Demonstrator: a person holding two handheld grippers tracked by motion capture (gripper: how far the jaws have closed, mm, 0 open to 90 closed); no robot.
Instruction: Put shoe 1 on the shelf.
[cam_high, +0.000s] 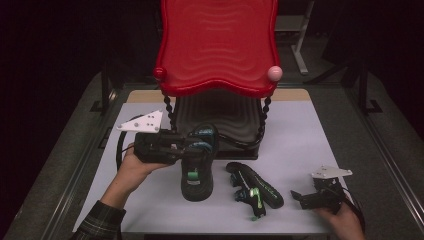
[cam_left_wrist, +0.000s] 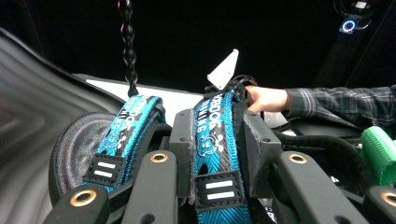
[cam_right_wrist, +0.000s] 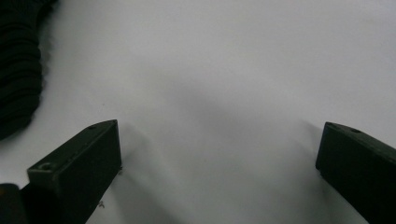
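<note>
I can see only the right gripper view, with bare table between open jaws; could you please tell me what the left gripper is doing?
Observer: The left gripper is shut on the blue pull strap of an upright black shoe.
Operator: Thank you. Where is the other shoe?
Observer: The second shoe lies on its side on the white table, right of the upright one.
Operator: Is my gripper touching it?
Observer: No, the right gripper sits apart from it, farther right.

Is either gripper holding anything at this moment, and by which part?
The left gripper is shut on the upright shoe's blue heel pull-tab. The right gripper is open over the table, holding nothing.
</note>
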